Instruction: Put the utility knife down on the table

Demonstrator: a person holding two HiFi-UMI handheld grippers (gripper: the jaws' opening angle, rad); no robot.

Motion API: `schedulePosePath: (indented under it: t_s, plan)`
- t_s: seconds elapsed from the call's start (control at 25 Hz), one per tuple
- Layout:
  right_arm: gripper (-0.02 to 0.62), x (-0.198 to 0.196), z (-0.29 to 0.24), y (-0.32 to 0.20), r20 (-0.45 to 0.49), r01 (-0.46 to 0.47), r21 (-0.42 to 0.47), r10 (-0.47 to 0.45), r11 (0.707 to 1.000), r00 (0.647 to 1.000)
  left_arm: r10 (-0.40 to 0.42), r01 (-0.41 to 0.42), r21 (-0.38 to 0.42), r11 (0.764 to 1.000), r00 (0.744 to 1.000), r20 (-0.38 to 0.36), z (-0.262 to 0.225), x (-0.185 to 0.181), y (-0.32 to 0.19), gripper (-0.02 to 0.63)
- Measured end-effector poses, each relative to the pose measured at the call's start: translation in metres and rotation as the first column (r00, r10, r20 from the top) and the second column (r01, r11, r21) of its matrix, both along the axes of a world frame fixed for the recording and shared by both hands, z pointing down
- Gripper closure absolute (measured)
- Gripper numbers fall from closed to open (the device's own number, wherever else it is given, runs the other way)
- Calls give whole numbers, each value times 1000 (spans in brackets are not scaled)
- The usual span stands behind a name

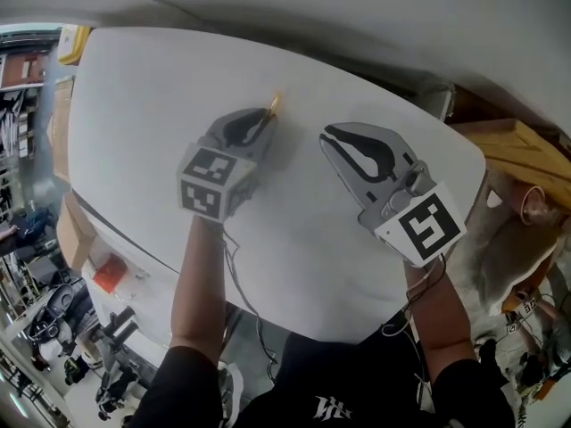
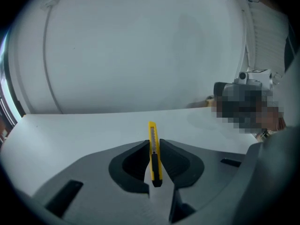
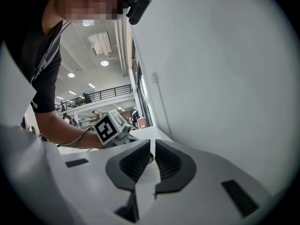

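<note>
A yellow utility knife [image 2: 153, 146] stands on edge between the jaws of my left gripper [image 2: 153, 143], which is shut on it. Its front end sticks out past the fingertips. In the head view only the knife's yellow tip [image 1: 274, 104] shows beyond the left gripper [image 1: 266, 119], over the far middle of the white table [image 1: 152, 105]. Whether the knife touches the tabletop I cannot tell. My right gripper [image 1: 330, 135] hovers just to the right, shut with nothing between its jaws. In the right gripper view, the right gripper [image 3: 152, 146] points at the left gripper's marker cube [image 3: 108, 128].
The table's near edge [image 1: 294, 324] curves in front of the person's body. Shelving and clutter [image 1: 27, 87] stand at the left, an orange item [image 1: 107, 276] lies below the table's left edge, and a cardboard box [image 1: 522, 154] sits past the right edge.
</note>
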State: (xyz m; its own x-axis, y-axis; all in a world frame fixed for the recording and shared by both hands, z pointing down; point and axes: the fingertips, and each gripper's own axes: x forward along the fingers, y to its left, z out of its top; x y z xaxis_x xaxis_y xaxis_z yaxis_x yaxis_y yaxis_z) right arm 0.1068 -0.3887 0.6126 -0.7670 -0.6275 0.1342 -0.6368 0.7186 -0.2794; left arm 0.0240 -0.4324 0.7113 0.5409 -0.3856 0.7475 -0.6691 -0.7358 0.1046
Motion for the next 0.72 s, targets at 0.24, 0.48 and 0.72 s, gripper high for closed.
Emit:
schedulePosePath:
  t_s: [0.24, 0.48, 0.72]
  plan:
    - [588, 15, -2, -6, 7, -14, 4, 14, 1000, 1000, 10, -9, -14, 1000, 996, 84, 13, 6, -3, 545]
    - [589, 13, 2, -6, 7, -19, -4, 19, 1000, 1000, 2, 2, -37, 999, 995, 97, 20, 2, -3, 545]
    - [588, 19, 1, -7, 7, -27, -2, 27, 1000, 1000, 4, 0, -47, 999, 995, 95, 18, 5, -2, 532]
